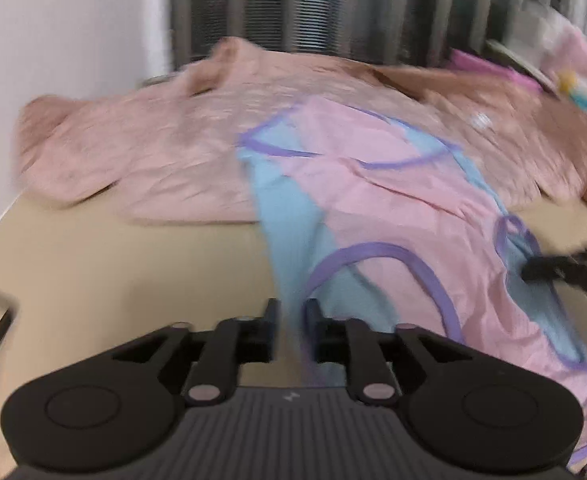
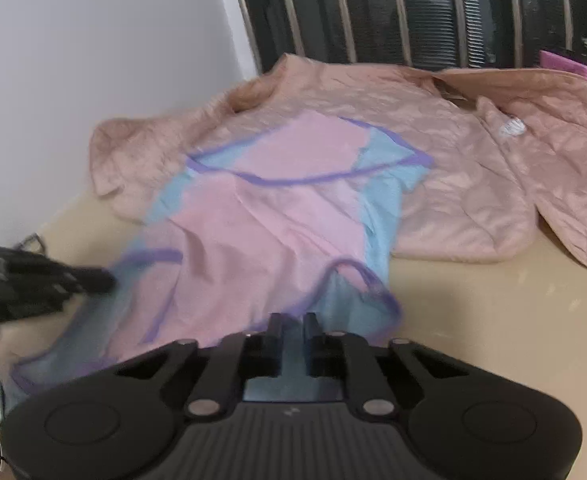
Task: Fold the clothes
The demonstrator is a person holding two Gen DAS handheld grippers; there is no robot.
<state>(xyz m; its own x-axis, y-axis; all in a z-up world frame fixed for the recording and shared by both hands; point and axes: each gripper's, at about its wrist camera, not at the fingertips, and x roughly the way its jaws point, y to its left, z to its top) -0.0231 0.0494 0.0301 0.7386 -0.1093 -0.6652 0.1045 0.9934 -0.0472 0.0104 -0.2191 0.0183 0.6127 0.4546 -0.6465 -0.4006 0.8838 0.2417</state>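
From my left wrist, my left gripper (image 1: 292,312) has its jaws pinched on the hem of the pink-and-blue dress (image 1: 377,200), which lies across the tan surface (image 1: 133,264) and a peach quilted jacket (image 1: 165,136). From my right wrist, my right gripper (image 2: 292,326) has its jaws nearly closed, clamping the dress's blue edge by a purple-trimmed armhole.

Pink-and-blue garment (image 2: 277,216) lies spread over a peach jacket (image 2: 453,184)

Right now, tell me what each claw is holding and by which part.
Both hold the pink and blue garment at its near edge: the left claw pinches a blue side panel, the right claw the blue part by the purple trim.
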